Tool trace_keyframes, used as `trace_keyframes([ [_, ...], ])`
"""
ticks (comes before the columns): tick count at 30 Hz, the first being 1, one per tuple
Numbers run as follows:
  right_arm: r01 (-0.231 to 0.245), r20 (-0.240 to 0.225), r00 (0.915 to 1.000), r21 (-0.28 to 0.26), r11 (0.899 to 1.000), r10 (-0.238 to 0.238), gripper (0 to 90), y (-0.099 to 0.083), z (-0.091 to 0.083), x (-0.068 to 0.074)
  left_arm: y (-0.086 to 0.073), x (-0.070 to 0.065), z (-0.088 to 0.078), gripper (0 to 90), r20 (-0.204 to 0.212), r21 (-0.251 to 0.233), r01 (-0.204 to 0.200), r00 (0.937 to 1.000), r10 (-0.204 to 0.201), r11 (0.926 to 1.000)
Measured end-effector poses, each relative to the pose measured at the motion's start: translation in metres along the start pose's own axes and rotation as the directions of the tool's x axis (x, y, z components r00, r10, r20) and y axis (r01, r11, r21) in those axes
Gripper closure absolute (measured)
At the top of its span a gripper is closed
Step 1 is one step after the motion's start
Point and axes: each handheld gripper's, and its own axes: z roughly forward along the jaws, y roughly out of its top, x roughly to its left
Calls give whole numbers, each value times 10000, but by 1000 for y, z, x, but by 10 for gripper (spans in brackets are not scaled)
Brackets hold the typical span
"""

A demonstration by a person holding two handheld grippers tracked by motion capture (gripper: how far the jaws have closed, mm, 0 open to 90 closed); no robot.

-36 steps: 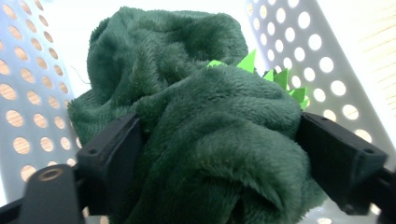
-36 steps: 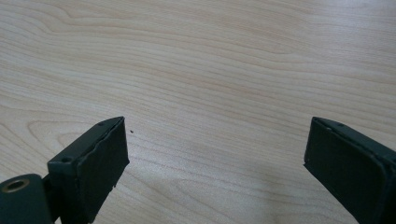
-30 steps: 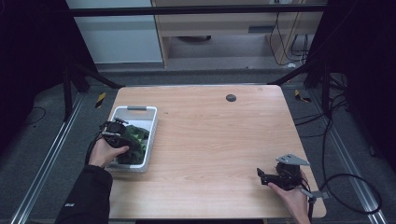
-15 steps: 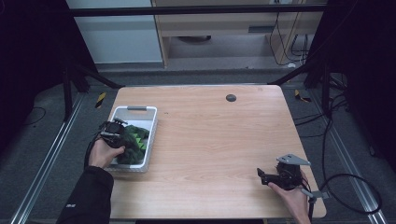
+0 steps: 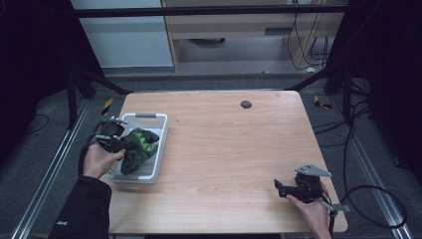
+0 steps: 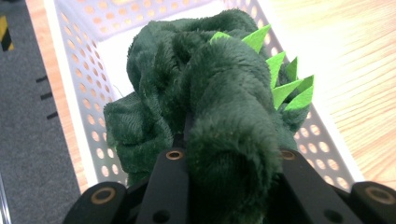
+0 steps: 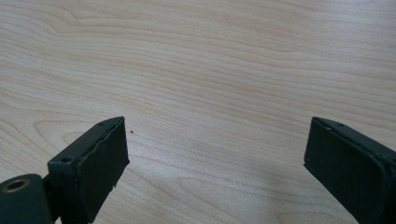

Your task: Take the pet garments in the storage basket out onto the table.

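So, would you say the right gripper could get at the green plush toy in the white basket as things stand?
Probably not easily: the right gripper sits open at the table's opposite side, and the left gripper is already shut on the green plush toy above the white basket.

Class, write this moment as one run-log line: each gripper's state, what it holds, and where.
left gripper: shut on green plush toy, over white basket | right gripper: open, nothing between jaws, above wooden table

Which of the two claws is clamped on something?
The left claw, at the white basket: its jaws pinch the dark green plush toy. The right claw stands open over bare table.
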Motion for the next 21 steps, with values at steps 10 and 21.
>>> trace_keyframes([
  [10, 73, 18, 10000, -45, 10000, -72, 63, 0, 0, 0, 9, -4, -31, 762, 19, -648, -231, 9997, 232, 9976],
  [21, 58, 6, 10000, -60, 10000, -58, 64, 0, 0, 0, 13, -6, -55, 761, 150, -862, -622, 9979, 637, 9943],
])
